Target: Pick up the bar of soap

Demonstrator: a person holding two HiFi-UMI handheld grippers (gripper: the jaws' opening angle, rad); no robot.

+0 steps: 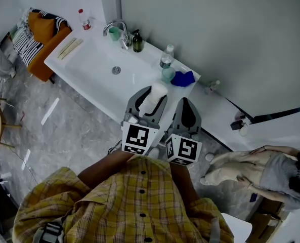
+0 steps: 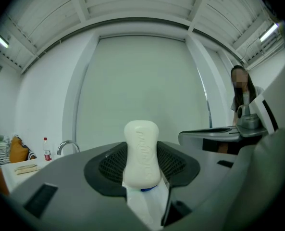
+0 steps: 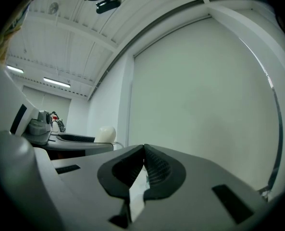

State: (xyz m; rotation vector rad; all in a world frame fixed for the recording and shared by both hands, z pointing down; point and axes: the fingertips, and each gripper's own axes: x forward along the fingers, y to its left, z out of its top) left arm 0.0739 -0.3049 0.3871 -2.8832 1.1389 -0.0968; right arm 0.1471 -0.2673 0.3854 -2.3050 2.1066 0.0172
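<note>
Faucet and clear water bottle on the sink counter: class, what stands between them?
A dark pump bottle stands between the faucet and the clear water bottle; the head view shows it.

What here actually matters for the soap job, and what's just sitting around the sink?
In the job: bar of soap, clamped in the left hand-held gripper; the right hand-held gripper, shut and empty.

Just lying about: faucet, green cup, dark bottle, clear bottle, blue cloth, red-capped bottle, wooden sticks.
</note>
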